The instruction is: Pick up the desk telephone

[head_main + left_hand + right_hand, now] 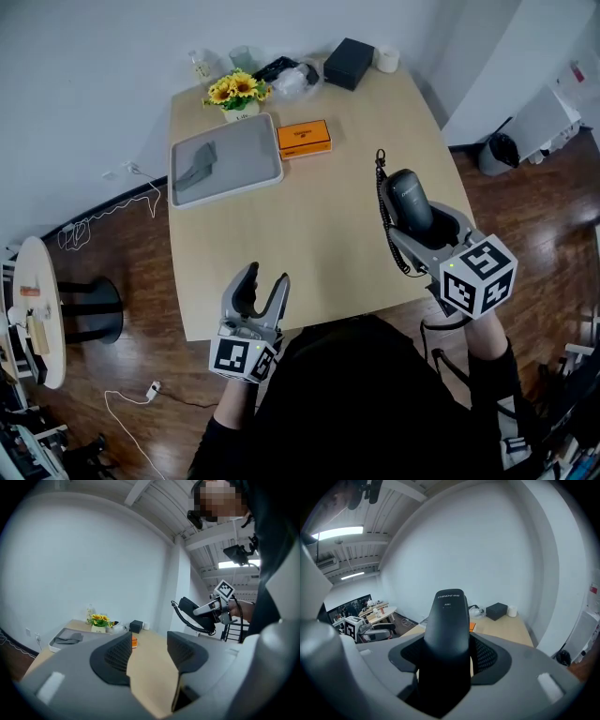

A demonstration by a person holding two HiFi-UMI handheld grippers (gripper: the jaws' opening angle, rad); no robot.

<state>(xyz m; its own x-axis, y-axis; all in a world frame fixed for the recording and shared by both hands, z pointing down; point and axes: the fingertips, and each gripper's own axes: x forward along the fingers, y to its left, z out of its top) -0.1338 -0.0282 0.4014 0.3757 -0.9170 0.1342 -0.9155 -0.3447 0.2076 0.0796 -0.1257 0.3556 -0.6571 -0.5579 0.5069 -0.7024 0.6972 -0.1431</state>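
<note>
The desk telephone (410, 197) is a black unit with a coiled cord (382, 211) hanging from its far end. My right gripper (427, 230) is shut on it and holds it in the air over the right side of the wooden table (319, 253). In the right gripper view the telephone (447, 625) stands between the two pads of the right gripper (447, 656), filling the gap. The left gripper view shows the telephone (190, 606) raised off to the right. My left gripper (265, 279) hovers at the table's near edge, open with nothing between its fingers; it shows the same in its own view (149, 651).
A grey tray (225, 159) with a folded grey cloth lies at the back left. Beside it is an orange box (303, 138). Sunflowers (236, 91), a plastic bag (291, 80), a black box (349, 63) and a white roll (386, 59) line the far edge. A round side table (37, 309) stands left.
</note>
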